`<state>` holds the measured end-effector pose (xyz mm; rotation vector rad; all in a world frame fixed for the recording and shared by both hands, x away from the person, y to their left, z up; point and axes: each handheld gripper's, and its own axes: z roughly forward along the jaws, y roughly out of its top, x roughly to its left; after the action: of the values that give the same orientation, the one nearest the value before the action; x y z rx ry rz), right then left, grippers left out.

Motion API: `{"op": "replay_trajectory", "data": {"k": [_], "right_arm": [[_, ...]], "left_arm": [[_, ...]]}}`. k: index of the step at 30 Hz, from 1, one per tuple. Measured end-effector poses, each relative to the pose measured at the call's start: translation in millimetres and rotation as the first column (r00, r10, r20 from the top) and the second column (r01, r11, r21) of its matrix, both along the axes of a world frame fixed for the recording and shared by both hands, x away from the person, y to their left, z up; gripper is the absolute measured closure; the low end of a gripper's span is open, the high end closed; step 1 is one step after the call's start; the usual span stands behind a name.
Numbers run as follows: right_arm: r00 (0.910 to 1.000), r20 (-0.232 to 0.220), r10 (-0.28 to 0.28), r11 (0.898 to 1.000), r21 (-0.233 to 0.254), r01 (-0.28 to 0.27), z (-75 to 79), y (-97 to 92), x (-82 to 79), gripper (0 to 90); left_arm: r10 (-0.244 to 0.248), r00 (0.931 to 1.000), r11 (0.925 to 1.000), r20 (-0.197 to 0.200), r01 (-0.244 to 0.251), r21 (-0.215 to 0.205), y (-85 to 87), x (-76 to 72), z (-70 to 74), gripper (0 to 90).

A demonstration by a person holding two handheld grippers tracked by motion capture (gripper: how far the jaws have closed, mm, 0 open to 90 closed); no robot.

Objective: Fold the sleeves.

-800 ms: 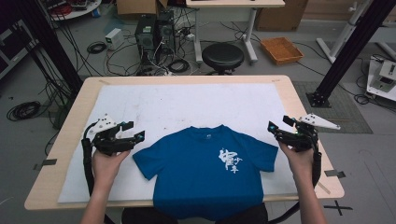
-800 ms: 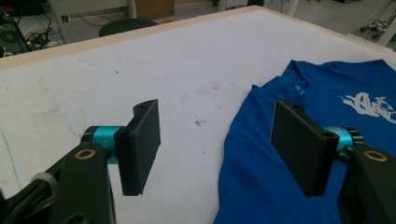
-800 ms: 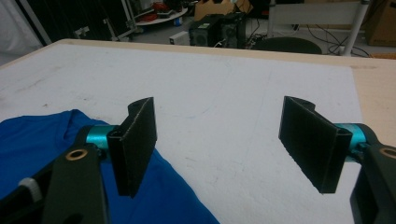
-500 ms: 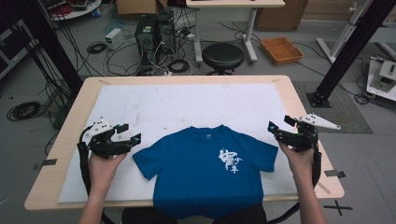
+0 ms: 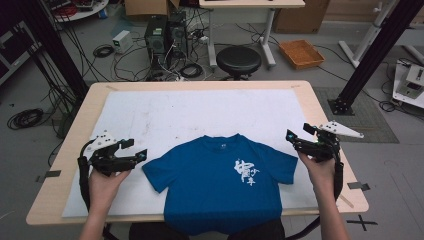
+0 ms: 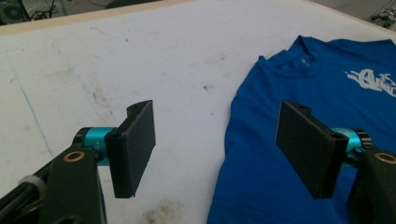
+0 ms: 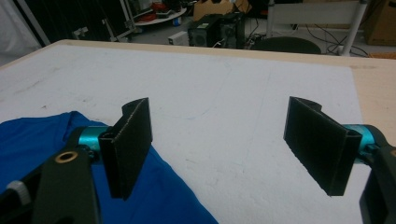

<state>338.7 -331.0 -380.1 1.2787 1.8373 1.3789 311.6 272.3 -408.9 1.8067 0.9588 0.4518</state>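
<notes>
Left gripper [image 5: 131,152], at about 8 o'clock on the table [image 5: 75,130], has moved in toward the T-shirt [image 5: 220,185] vs. the two earlier high-view pics: it was well out by the table's left edge, now its tips sit just beside the shirt's left sleeve, not touching as far as can be told. Jaws spread wide, nothing between the pads; in the left gripper view the left pad [image 6: 135,147] is over the white mat [image 6: 140,56] and the right pad over blue cloth.

Shirt lies flat, front up, at 6 o'clock on the mat, neck pointing to 12, hem hanging a bit over the near table edge.

Right gripper [image 5: 302,134], at about 4 o'clock, hasn't shifted since those pics; hovers just off the right sleeve tip, jaws also spread, empty. Right gripper view: sleeve edge under the left pad [image 7: 128,144], bare mat under the other.

Judgement: likely the approach to a fold, w/ both tools set to take a sleeve or shoulder; no grip yet.

Writing: white brush-style print [image 5: 246,172] on the chest, prob. Chinese chars, too small to read. Small light neck label [image 5: 220,145], illegible.
</notes>
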Motion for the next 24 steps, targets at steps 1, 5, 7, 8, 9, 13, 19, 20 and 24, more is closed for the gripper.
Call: {"op": "replay_trajectory", "data": {"k": [1,5,7,8,9,13,19,20,24], "right_arm": [[1.0,0.0,0.001,1.0,0.002,-0.001,0.0,-0.2,0.0,23.4],[1.0,0.009,0.0,1.0,0.002,0.0,0.3,-0.7,-0.4,23.8],[1.0,0.007,-0.001,1.0,0.0,0.001,0.1,-0.6,-0.2,23.8],[1.0,0.003,-0.003,1.0,0.0,0.003,-0.1,-0.1,0.0,23.9],[1.0,0.003,-0.003,1.0,0.0,0.003,-0.1,-0.1,0.0,23.9],[1.0,0.0,-0.002,1.0,-0.005,0.002,-0.8,1.3,1.0,24.4],[1.0,0.006,0.003,1.0,-0.003,-0.003,0.1,1.7,-0.2,25.2],[1.0,0.006,0.003,1.0,-0.003,-0.003,0.1,1.7,-0.2,25.2],[0.9999,0.009,0.006,1.0,-0.005,-0.006,0.5,1.4,-0.6,25.3]], "left_arm": [[0.0,1.0,1.0,0.0,0.0,0.0,0.0,0.0,0.0,29.1],[-0.005,0.9989,0.999,-0.046,0.003,-0.045,13.0,-5.4,-6.5,35.4],[-0.005,0.9982,0.9984,-0.06,0.002,-0.057,17.2,-7.1,-9.4,37.6],[-0.005,0.9972,0.9981,-0.075,0.001,-0.062,19.0,-8.1,-11.7,39.9],[-0.005,0.9961,0.9982,-0.088,0.0,-0.061,20.2,-8.4,-13.7,39.9],[-0.023,0.9888,0.9975,-0.147,0.013,-0.07,20.0,-5.3,-21.9,48.4],[-0.041,0.9783,0.9989,-0.203,0.035,-0.032,5.5,-1.8,-29.6,53.9],[-0.035,0.9761,0.9993,-0.214,0.031,-0.022,3.6,-0.8,-31.0,53.9],[-0.033,0.9706,0.9993,-0.238,0.036,0.007,-1.1,1.6,-34.7,57.6]]}}
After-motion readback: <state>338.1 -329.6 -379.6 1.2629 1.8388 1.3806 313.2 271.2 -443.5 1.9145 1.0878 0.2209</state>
